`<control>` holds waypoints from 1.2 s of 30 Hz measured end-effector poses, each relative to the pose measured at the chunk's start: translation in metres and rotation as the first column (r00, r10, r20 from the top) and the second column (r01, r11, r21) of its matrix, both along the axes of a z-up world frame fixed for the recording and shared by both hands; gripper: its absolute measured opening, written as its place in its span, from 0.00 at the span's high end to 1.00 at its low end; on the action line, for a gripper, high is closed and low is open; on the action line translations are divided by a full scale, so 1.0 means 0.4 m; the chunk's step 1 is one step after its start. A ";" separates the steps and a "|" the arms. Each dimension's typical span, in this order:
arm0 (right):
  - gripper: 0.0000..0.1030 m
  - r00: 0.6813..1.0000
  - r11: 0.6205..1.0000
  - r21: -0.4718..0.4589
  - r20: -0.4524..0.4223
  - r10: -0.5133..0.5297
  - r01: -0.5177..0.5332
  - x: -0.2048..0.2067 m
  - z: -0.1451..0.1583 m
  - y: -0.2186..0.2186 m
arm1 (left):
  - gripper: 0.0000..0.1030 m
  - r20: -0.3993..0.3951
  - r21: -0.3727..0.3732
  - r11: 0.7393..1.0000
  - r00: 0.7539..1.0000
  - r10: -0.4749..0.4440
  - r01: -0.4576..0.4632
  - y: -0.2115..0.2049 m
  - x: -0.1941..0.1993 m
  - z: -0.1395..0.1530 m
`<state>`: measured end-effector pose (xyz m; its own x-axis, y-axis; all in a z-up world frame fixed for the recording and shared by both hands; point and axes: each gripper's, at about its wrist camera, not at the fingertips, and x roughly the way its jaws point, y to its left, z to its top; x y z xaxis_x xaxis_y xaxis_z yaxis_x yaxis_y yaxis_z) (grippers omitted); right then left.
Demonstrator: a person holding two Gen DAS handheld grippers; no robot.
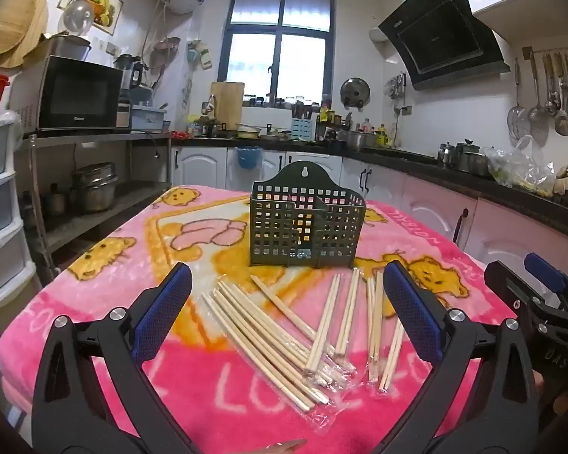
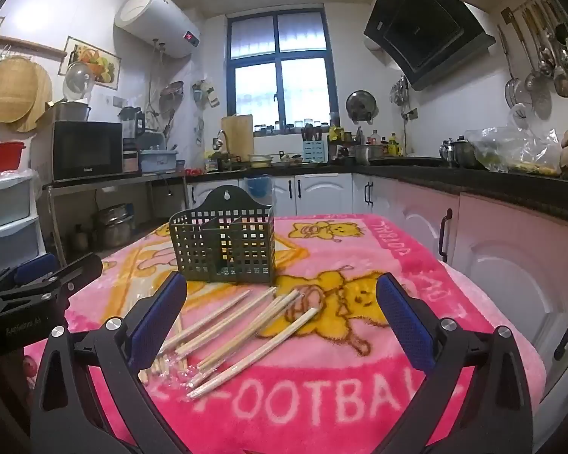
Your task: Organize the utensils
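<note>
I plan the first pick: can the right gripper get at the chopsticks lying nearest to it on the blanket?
Probably yes. The right gripper is open, and the chopsticks lie loose on the blanket between its fingers, with nothing over them.

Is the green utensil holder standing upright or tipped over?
Upright. The green utensil holder stands on its base on the pink blanket, hanging tab at the top, behind the loose chopsticks.

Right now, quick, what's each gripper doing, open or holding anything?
Left gripper: jaws wide open, holding nothing, above the chopsticks.
Right gripper: jaws wide open, holding nothing, also above the chopsticks.
</note>
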<state>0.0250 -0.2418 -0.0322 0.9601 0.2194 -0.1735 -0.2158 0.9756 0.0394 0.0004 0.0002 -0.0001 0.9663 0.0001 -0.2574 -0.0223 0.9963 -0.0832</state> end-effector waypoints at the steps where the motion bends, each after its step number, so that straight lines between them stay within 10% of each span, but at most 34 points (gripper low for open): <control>1: 0.06 1.000 1.000 -0.002 -0.004 0.001 -0.001 0.001 0.000 0.000 | 0.09 0.002 0.000 1.000 1.000 -0.001 0.001 0.000 0.000 0.000; 36: 0.06 1.000 1.000 0.000 0.006 -0.007 0.007 -0.009 0.011 -0.002 | 0.09 0.012 0.006 1.000 1.000 0.000 0.000 -0.001 0.000 0.000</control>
